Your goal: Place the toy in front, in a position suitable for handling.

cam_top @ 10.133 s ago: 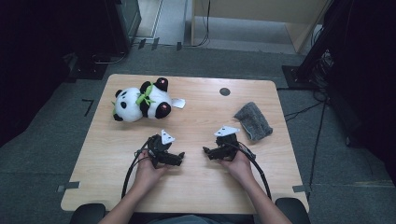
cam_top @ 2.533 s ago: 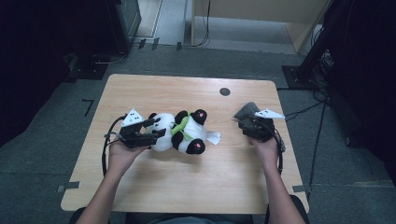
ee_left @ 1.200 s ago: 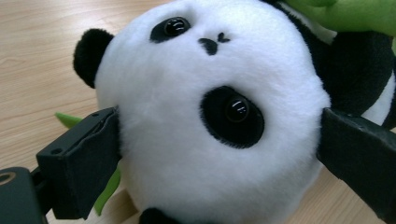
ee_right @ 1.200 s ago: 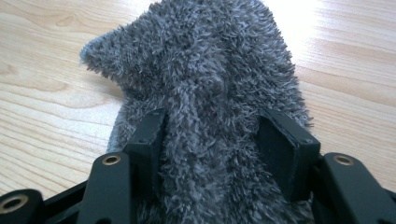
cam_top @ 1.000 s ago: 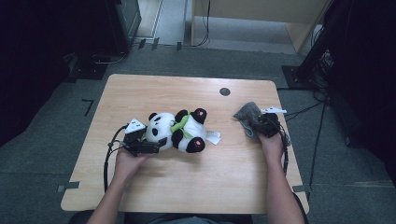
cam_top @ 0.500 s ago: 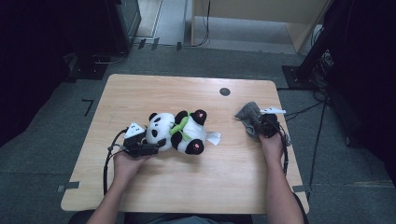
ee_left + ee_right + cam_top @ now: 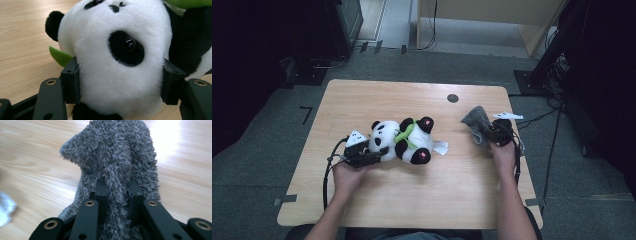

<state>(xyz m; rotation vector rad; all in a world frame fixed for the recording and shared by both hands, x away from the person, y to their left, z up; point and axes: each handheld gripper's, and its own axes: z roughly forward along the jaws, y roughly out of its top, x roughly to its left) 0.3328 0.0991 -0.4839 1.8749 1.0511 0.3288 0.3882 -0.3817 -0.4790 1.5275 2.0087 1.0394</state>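
Wooden table (image 7: 412, 200) on grey floor (image 7: 272, 140)

We seem to be in a lab: around the wooden table (image 7: 362, 100) lie grey carpet, floor cables (image 7: 432, 30) and dark equipment racks (image 7: 344, 20).

Panda (image 7: 404, 141): plush, black and white with a green scarf, lying on its side across the worktop's middle, head pointing left, pink-soled feet pointing right.
Panda head (image 7: 112, 62): sitting squeezed between two black pads, one glossy eye facing up.
Cloth (image 7: 477, 124): grey and shaggy, lying bunched near the worktop's right edge, one fold (image 7: 117, 195) being pinched and standing up.
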